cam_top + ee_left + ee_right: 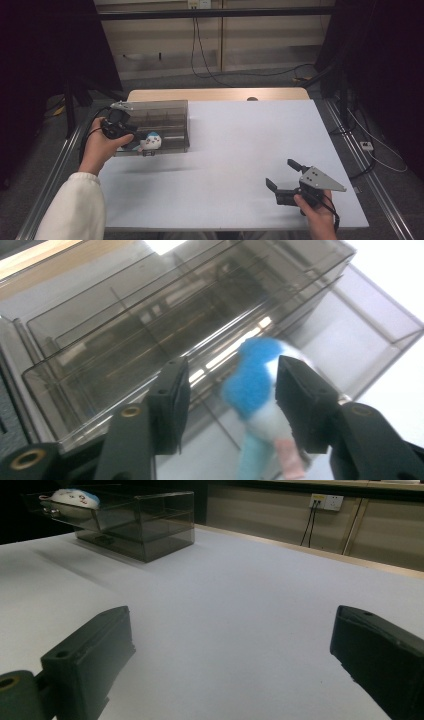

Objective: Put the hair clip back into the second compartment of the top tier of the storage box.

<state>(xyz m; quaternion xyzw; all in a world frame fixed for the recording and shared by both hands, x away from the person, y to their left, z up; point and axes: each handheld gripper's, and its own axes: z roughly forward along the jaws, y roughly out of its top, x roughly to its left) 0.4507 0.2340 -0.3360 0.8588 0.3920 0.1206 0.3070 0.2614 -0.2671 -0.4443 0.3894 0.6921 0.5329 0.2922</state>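
A smoky clear drawer box (165, 117) stands at the table's left. A blue and white plush toy (151, 141) is at its near side, over a pulled-out drawer (360, 325). My left gripper (142, 145) reaches down around the toy. In the left gripper view the plush toy (255, 385) lies between the parted jaws, against the right one, with a gap to the left one. The toy looks blurred there. My right gripper (281, 173) hovers open over the bare table at the near right, holding nothing. In the right gripper view the box (145, 525) and toy (70, 497) are far off.
The white table top (240, 145) stretches wide between the two grippers. A wooden strip (220, 94) runs along its far edge. Cables (200, 60) hang on the wall behind and trail on the floor to the right.
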